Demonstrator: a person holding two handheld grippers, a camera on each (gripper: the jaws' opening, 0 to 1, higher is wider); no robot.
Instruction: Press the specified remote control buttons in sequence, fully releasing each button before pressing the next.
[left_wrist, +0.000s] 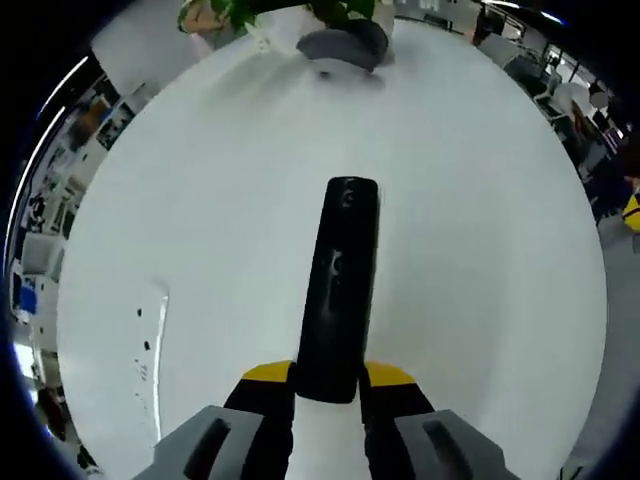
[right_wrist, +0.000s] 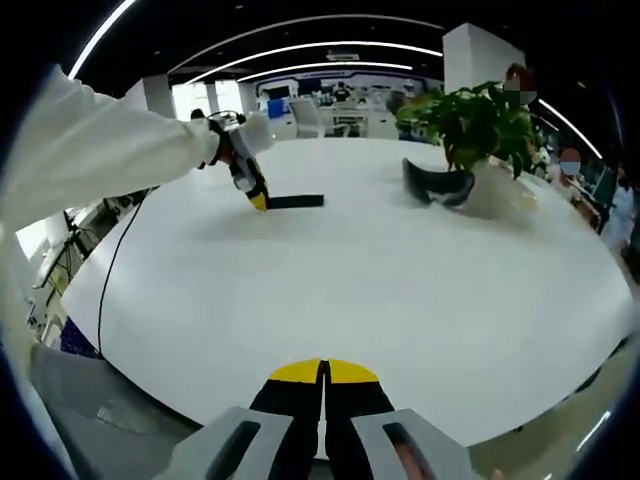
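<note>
One unlabeled black remote (left_wrist: 340, 290)

A white bench (right_wrist: 400, 290) carries a potted plant (right_wrist: 478, 125) at two o'clock, a dark headset (right_wrist: 437, 186) just beside it.

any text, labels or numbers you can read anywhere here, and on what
None can be read.
Remote control, held in the left gripper: faint pale marks on its top face, too blurred to read.
White table: small dark specks near its edge, not legible.
Back wall screen: too small to read.
</note>
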